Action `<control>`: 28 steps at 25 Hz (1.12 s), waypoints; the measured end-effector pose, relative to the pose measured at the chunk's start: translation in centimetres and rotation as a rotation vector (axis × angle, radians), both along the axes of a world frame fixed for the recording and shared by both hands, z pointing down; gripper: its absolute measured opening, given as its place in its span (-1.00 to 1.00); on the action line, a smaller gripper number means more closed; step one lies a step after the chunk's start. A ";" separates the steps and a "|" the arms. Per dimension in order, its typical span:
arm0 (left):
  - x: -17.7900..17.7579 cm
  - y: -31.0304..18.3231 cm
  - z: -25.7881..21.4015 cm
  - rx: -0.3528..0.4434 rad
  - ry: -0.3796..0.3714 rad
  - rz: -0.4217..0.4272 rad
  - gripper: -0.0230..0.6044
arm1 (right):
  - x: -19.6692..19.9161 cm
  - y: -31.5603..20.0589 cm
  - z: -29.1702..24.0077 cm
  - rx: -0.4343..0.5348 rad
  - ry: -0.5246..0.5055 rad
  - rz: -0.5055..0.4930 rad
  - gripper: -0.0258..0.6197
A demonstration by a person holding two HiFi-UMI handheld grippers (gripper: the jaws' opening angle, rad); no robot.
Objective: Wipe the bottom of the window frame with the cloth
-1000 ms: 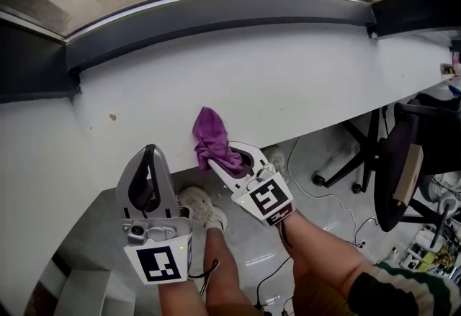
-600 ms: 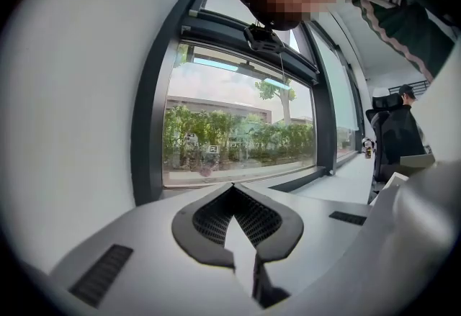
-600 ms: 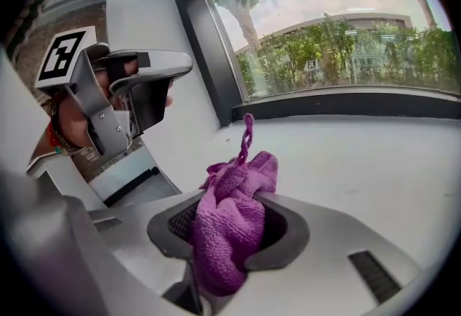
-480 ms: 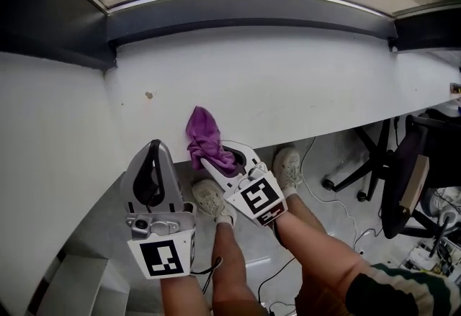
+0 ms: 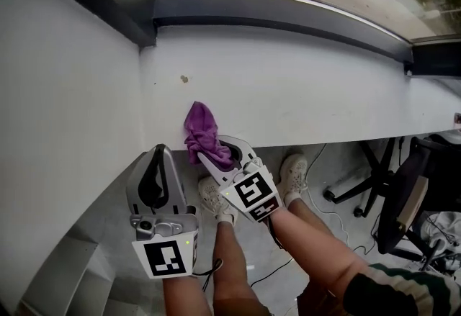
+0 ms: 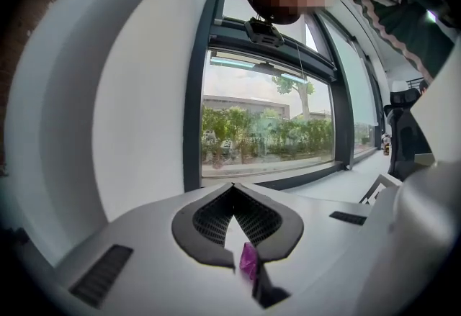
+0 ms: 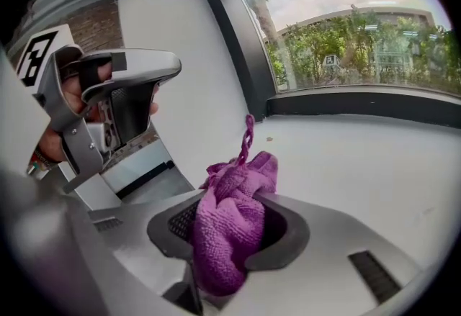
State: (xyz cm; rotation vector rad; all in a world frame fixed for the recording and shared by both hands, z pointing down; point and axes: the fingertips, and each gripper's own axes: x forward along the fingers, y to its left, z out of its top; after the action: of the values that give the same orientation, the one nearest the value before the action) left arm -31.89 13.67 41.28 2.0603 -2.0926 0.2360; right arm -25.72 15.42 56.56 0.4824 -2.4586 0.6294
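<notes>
Head view: the dark grey bottom rail of the window frame (image 5: 274, 12) runs left to right at the far side of the white sill surface (image 5: 310, 91). It lies well ahead of the right gripper (image 5: 225, 156), whose jaws pinch the purple knitted cloth (image 5: 203, 136) at the sill's near edge. The left gripper (image 5: 156, 158) is farther back, its jaws pressed together and empty. No writing is readable, only square markers.

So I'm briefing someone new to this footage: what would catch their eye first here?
The purple cloth, bunched in the shut right tool at the near edge of the white sill, stands out first. Behind it the dark window frame runs along the sill's far side. The left tool, shut and empty, hangs off the sill at lower left.
</notes>
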 end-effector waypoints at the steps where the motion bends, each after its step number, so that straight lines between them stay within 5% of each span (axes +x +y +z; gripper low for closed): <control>1: -0.3 0.4 0.0 -0.001 -0.001 -0.011 -0.91 | -0.4 0.2 0.0 0.002 0.002 -0.009 -0.45; 14: -3.3 5.4 -0.7 0.007 -0.024 -0.178 -0.91 | -5.6 2.7 -0.3 0.004 -0.028 -0.143 -0.45; 28: -5.2 8.7 -2.0 0.001 -0.032 -0.267 -0.91 | -9.6 5.1 0.3 0.003 -0.027 -0.241 -0.45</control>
State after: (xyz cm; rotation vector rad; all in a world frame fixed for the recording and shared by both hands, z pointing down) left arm -37.13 22.35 39.32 1.7613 -2.3558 0.2279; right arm -35.27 20.53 56.81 0.1747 -2.4921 0.5349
